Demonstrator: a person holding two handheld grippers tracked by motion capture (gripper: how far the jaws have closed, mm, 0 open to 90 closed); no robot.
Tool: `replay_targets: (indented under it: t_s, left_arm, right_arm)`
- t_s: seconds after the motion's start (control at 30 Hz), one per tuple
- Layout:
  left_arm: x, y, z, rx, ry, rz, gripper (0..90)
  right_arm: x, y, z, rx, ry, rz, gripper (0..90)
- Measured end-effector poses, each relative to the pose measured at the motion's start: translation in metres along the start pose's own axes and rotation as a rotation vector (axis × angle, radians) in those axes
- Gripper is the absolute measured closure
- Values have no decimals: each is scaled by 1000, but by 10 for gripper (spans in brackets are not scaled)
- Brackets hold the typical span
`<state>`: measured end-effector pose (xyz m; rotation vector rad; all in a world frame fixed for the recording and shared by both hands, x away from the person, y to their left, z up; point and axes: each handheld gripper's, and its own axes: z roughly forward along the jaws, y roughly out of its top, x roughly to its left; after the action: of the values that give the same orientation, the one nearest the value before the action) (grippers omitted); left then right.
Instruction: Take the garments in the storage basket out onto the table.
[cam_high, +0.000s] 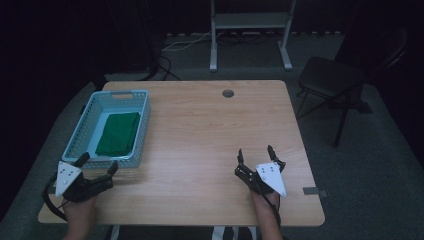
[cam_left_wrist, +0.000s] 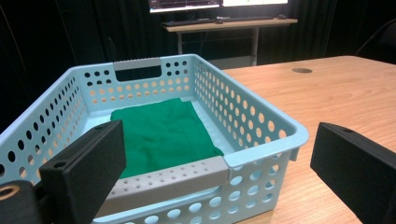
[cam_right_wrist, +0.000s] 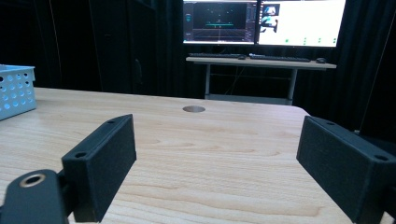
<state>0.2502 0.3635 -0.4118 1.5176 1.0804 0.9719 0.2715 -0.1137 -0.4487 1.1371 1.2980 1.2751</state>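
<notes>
A light blue perforated basket (cam_high: 88, 120) (cam_left_wrist: 261, 122) stands at the table's left side. Inside it lies a folded green cloth (cam_high: 119, 133) (cam_left_wrist: 161, 133), flat on the bottom. My left gripper (cam_high: 98, 164) (cam_left_wrist: 219, 172) hovers at the basket's near end, open, its jaws spread wide with nothing between them. Over the bare wood near the front right edge, my right gripper (cam_high: 255, 152) (cam_right_wrist: 217, 163) is open too and holds nothing.
The wooden table (cam_high: 210, 135) has a round cable hole (cam_high: 228, 93) (cam_right_wrist: 194, 108) near its far edge. A black chair (cam_high: 332, 80) stands to the right of the table. Beyond it, a desk (cam_right_wrist: 259, 60) carries monitors (cam_right_wrist: 264, 21).
</notes>
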Motion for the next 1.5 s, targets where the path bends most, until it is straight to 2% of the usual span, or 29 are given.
replay_targets:
  t_s: [0.13,0.23,0.33,0.53,0.67,0.87,0.9,1.03,1.07,1.1,1.13,1.17,1.2,1.23,1.27,1.3,1.33,1.37,1.4,1.43,1.5]
  left_arm:
    - [2,2,1,17,1,-21,31]
    - [4,7,2,42,-18,-43,31]
    - [7,13,3,43,-65,-88,31]
    - [6,23,1,7,-107,-70,31]
    - [7,30,0,-1,-114,-62,31]
    - [12,37,-1,-1,-150,-97,31]
    - [14,38,-3,-15,-161,-101,31]
    - [17,37,-4,-41,-168,-95,31]
    - [17,37,-5,-58,-145,-84,31]
    - [17,37,-5,-57,-176,-101,31]
    - [17,38,-2,-17,-190,-97,31]
    - [15,38,-1,2,-149,-82,31]
    - [15,38,-1,2,-149,-82,31]
    - [14,37,-1,-14,-119,-48,31]
    - [13,36,0,-30,-98,-33,31]
    - [14,37,1,-25,-104,-42,31]
    - [15,38,3,-1,-112,-70,31]
    - [15,38,5,17,-101,-85,30]
    - [16,38,7,20,-63,-72,31]
    - [16,38,7,20,-63,-72,30]
    - [16,38,9,56,-73,-49,30]
  right_arm:
    - [0,0,0,-1,-2,1,110]
    - [0,0,0,-1,-2,1,110]
    - [0,0,0,-1,-2,2,111]
    - [0,0,0,-3,1,-3,110]
    - [0,0,0,-3,2,-1,111]
    - [0,0,-1,-4,6,-4,110]
    - [0,0,-1,-4,6,-4,110]
    - [0,0,-1,-5,7,-5,111]
    - [0,0,-1,-5,7,-4,110]
    - [0,0,-1,-5,7,-4,110]
    - [0,0,-1,-6,7,-5,111]
    - [0,0,-1,-6,7,-5,111]
    - [0,0,-1,-6,7,-5,111]
    - [0,0,-1,-5,7,-6,110]
    - [0,0,-1,-5,6,-6,110]
    - [0,0,-1,-5,6,-6,110]
    - [1,0,-1,-5,5,-7,111]
    - [0,0,-1,-4,5,-6,111]
    - [0,0,-1,-4,5,-6,111]
    - [0,0,-1,-4,5,-6,111]
    - [1,0,-1,-5,5,-7,110]
